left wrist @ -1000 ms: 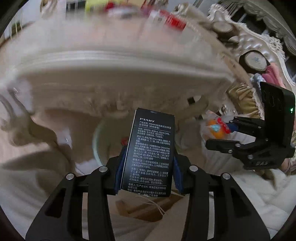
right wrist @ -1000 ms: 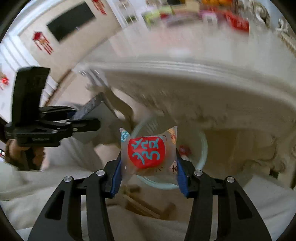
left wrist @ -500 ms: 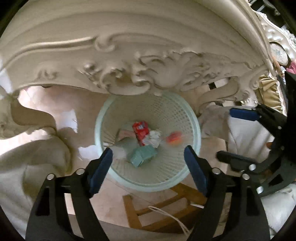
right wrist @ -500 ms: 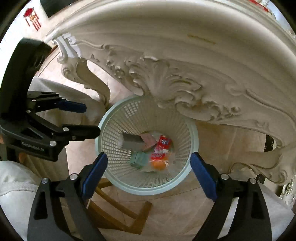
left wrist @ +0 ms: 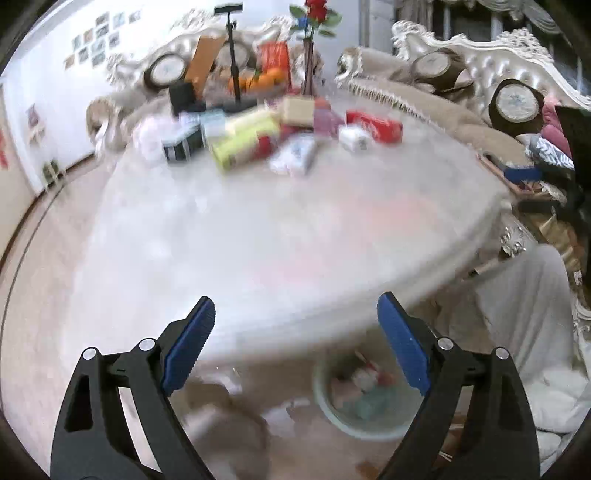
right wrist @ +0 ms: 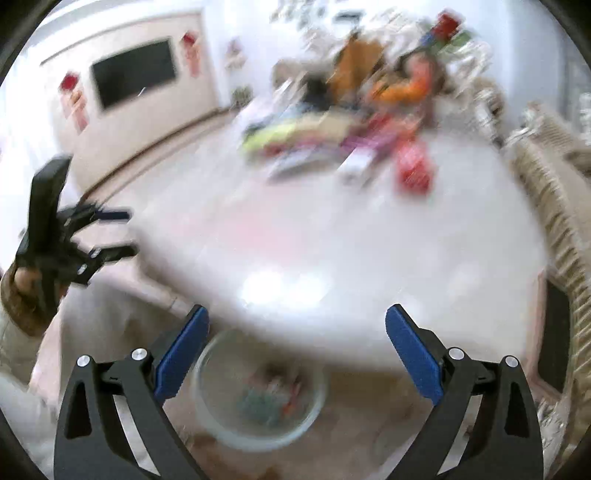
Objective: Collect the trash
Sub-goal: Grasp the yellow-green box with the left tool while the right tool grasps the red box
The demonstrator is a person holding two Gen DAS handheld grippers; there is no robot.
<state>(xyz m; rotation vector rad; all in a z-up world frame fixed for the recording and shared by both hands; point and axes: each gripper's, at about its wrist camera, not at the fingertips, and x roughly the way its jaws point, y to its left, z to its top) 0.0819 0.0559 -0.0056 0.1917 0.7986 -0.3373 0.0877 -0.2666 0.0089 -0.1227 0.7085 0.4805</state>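
1. The left gripper (left wrist: 295, 314) stands wide, its blue pads (left wrist: 188, 347) far apart with nothing between them; both views are smeared by motion blur.
2. The right gripper (right wrist: 297, 323) is likewise spread wide and holds nothing.
3. In the left wrist view, the pale green trash basket (left wrist: 369, 428) sits on the floor at about five o'clock from the pads' midpoint, below the table edge; blurred trash (left wrist: 364, 380) in red, white and teal lies inside it.
4. In the right wrist view the same basket (right wrist: 221, 424) shows at about seven o'clock, between the fingers, with coloured scraps in it.
5. The round white table (left wrist: 277, 229) fills the middle of both views, beyond the fingertips.
6. At twelve o'clock on the tabletop lies a cluster of boxes and packets (left wrist: 280, 136): a red box (left wrist: 375, 127), a yellow-green pack (left wrist: 240, 146), and a white one; details are too blurred to read.
7. Behind them stand a vase with a red rose (left wrist: 314, 22) and oranges (left wrist: 266, 79).
8. An ornate cream sofa (left wrist: 480, 62) curves around at two o'clock.
9. A dark wall television (right wrist: 133, 72) hangs at ten o'clock in the right wrist view.
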